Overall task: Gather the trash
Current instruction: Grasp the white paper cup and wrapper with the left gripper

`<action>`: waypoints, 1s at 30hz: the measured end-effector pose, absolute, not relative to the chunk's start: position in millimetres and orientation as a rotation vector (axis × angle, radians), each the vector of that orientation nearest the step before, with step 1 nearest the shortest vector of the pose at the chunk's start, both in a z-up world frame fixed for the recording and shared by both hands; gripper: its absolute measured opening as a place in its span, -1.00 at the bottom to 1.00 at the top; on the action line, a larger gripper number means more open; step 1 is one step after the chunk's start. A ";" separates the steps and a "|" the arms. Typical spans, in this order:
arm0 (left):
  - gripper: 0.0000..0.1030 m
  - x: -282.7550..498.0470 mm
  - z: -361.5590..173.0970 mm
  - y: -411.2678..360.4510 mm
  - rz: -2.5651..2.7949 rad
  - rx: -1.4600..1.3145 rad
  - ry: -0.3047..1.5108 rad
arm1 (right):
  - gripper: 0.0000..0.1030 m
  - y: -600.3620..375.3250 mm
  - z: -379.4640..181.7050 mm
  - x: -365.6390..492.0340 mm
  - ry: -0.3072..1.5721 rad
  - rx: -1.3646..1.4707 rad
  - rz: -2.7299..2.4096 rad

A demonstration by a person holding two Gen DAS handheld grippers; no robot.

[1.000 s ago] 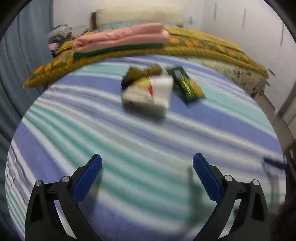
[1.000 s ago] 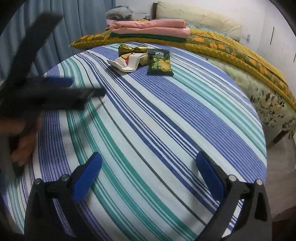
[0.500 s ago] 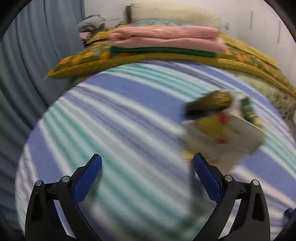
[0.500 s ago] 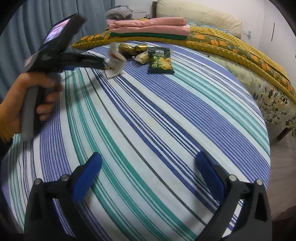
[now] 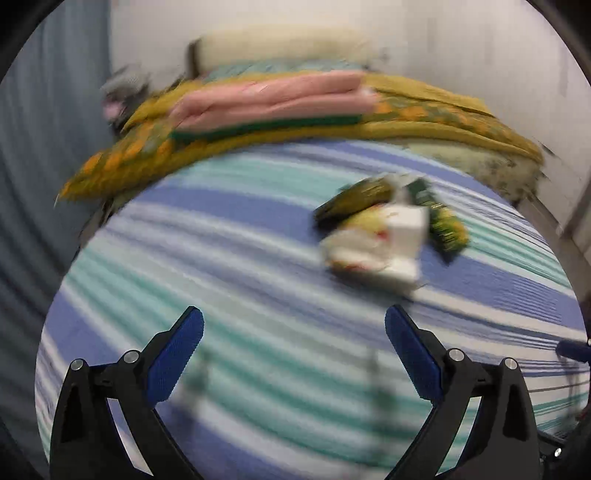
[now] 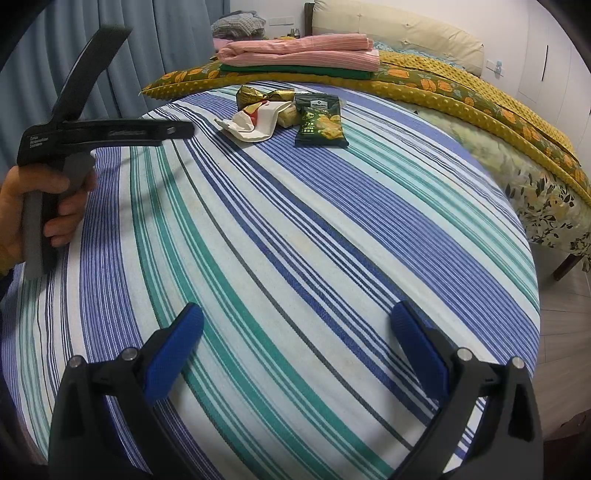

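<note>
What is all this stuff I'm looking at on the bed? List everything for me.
Striped sheet: one, blue, teal and white, covering the bed.
White wrapper: one, white with red and yellow, crumpled on the sheet's far part.
Gold wrapper: one, gold, just behind the white one.
Green snack bag: one, dark green with yellow, right of the white wrapper.
Yellow blanket: one, mustard with orange flowers, across the bed's far side.
Folded cloths: a stack, pink over green, on the blanket.
Headboard cushion: one, cream, at the wall.
Curtain: blue-grey, left.
Left gripper: black with blue pads, open, empty.
Right gripper: same, open, empty.
Hand: holding the left gripper's handle.
</note>
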State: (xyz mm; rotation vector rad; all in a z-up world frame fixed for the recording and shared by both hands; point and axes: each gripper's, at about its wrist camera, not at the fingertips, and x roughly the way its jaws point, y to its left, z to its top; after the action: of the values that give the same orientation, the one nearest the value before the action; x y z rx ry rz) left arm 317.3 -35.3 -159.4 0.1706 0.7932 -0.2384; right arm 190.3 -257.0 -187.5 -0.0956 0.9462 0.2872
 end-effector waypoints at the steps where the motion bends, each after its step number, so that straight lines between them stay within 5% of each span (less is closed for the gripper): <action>1: 0.89 318.0 -158.2 -46.1 -0.266 0.214 0.766 | 0.91 -257.0 -187.5 190.3 0.946 -0.096 0.287; 21: 0.78 411.7 -176.4 -67.1 -0.443 0.158 0.906 | 0.91 -257.6 -186.6 190.7 0.947 -0.095 0.286; 24: 0.60 414.4 -180.5 -73.7 -0.506 0.191 0.919 | 0.91 -257.5 -186.5 190.6 0.947 -0.095 0.286; 27: 0.11 407.5 -179.5 -68.7 -0.564 0.156 0.923 | 0.91 -257.2 -186.8 190.9 0.947 -0.095 0.287; 30: 0.03 395.2 -177.3 -61.3 -0.593 0.132 0.937 | 0.91 -257.0 -186.7 190.9 0.947 -0.095 0.286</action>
State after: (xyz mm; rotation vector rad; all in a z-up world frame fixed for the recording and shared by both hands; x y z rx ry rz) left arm 395.2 -61.3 -177.3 0.1325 0.9374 -0.5935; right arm 190.9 -257.0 -186.7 -0.0952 0.9469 0.2864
